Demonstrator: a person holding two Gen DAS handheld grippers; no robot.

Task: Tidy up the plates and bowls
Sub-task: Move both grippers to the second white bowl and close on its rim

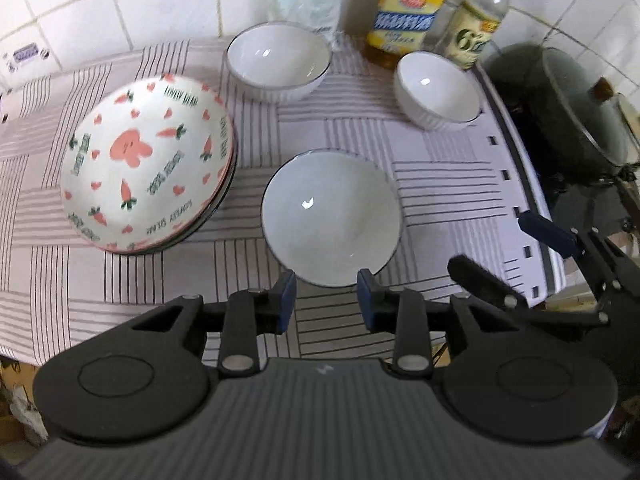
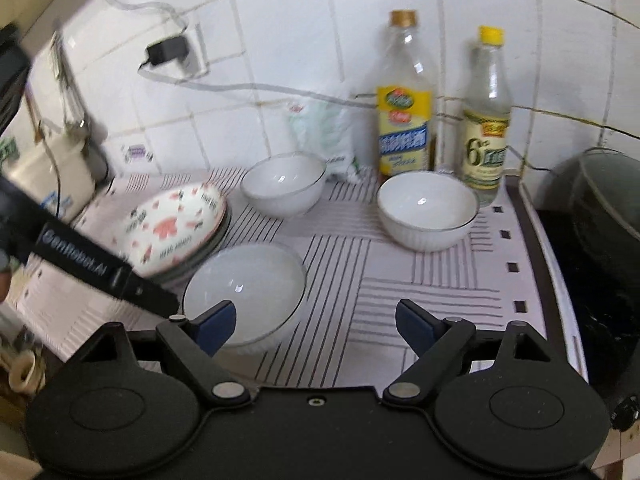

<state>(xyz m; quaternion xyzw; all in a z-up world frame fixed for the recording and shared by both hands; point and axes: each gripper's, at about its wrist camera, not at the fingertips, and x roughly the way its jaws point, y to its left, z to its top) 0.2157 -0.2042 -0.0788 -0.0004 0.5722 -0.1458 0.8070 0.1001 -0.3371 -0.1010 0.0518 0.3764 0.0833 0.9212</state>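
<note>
Counter covered by a striped cloth (image 1: 420, 152); white tiled wall (image 2: 280, 60) behind, with a black plug (image 2: 166, 52) and clear cable running along it; dark pot (image 1: 560, 108) on the black stove at the cloth's right edge.

Stack of carrot-print plates (image 1: 148, 160) sits tilted at left on the cloth; three white bowls apart from each other: near bowl (image 1: 332, 216) just beside the stack, back bowl (image 1: 280, 62) near the wall, small bowl (image 1: 438, 90) at right close to the stove edge.

Yellow-label oil bottle (image 2: 404, 100) and yellow-cap vinegar bottle (image 2: 486, 116) stand upright against the wall, behind the small bowl; a thin plastic bag (image 2: 320, 132) left of them.

Left gripper (image 1: 326, 296) above the near bowl's front rim, jaws parted a little, nothing between them; right gripper (image 2: 316, 324) jaws wide apart, empty, over bare cloth beside the near bowl.

Open cloth lies in the middle between the three bowls and along the front edge; right edge tight against the stove.
</note>
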